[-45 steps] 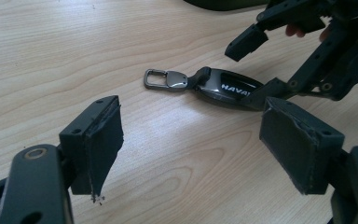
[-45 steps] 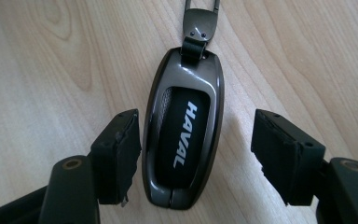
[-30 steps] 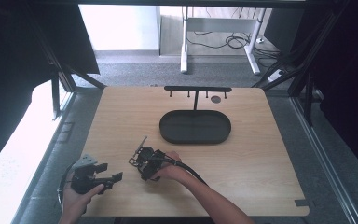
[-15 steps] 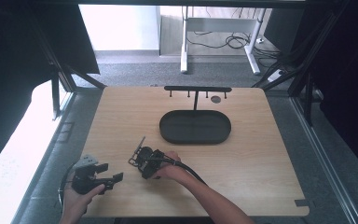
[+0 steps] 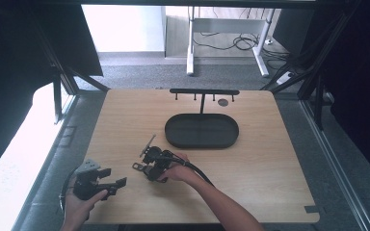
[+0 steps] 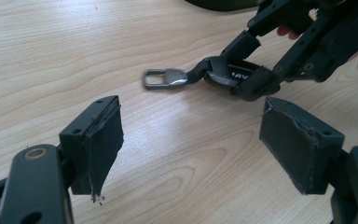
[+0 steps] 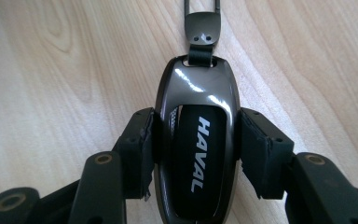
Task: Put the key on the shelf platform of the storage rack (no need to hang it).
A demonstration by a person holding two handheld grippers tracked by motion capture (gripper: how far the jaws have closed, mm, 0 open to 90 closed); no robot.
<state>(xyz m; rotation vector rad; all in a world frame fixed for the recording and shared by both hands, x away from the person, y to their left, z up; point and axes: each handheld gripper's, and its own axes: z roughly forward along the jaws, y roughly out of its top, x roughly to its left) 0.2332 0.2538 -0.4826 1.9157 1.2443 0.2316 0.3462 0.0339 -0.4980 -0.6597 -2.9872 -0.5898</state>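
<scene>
A glossy dark key fob marked HAVAL lies flat on the wooden table, a metal loop on a short strap at its far end. My right gripper is shut on the fob, one pad pressing each long side. In the high view that right gripper is left of the table's middle, near the front. The left gripper rests at the front left corner, open, with bare wood between its pads. From the left gripper view, the fob and the right gripper's jaws lie just beyond.
A black oval tray sits at the table's centre back. Behind it stands a black rack with several hooks, and a small dark disc lies beside its post. A black cable trails from the right gripper along the forearm.
</scene>
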